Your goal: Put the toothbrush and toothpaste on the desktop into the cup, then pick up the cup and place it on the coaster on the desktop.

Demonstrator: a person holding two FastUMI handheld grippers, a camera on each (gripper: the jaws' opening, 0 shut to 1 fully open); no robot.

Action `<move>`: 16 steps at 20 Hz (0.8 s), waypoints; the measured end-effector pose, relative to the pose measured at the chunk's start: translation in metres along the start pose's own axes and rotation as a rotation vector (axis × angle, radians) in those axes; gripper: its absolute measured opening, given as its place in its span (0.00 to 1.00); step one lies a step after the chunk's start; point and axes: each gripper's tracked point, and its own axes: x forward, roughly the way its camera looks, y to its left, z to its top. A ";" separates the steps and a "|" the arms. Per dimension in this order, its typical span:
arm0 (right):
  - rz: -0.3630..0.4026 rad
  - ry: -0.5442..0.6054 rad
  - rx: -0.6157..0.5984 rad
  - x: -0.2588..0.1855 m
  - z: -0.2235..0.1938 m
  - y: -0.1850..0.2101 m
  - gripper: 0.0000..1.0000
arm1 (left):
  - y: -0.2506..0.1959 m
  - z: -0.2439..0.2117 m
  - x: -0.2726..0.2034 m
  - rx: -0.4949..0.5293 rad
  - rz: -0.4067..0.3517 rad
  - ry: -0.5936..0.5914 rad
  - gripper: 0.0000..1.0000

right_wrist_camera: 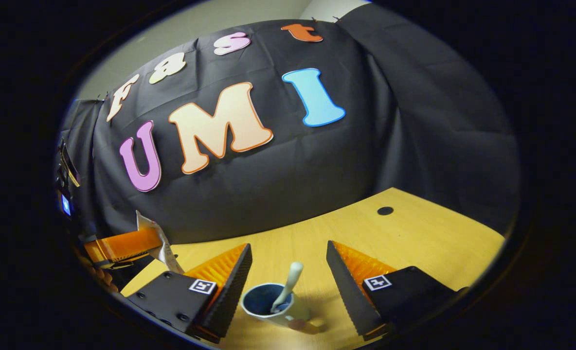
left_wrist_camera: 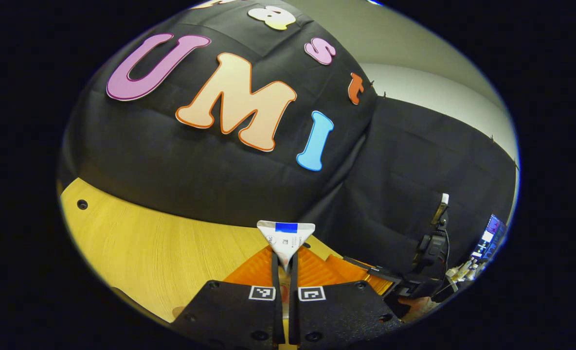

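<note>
Both views face the booth's black cloth wall (left_wrist_camera: 210,165) across the wooden desktop (left_wrist_camera: 161,248) — their shared ground. The left gripper view rides higher, tilted; the right gripper view sits low and close above the cup (right_wrist_camera: 268,302) — left gripper (right_wrist_camera: 144,243) to its left.

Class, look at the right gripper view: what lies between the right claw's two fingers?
The cup stands on the desktop between the right claw's open fingers, with the toothbrush standing in it.
</note>
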 end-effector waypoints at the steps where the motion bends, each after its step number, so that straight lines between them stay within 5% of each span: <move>1: -0.037 -0.010 -0.019 -0.006 0.003 -0.013 0.94 | -0.002 0.002 0.000 0.008 0.000 -0.003 0.02; 16: -0.267 0.030 -0.071 -0.095 -0.019 -0.110 0.95 | -0.036 -0.054 0.054 0.044 -0.135 0.012 0.02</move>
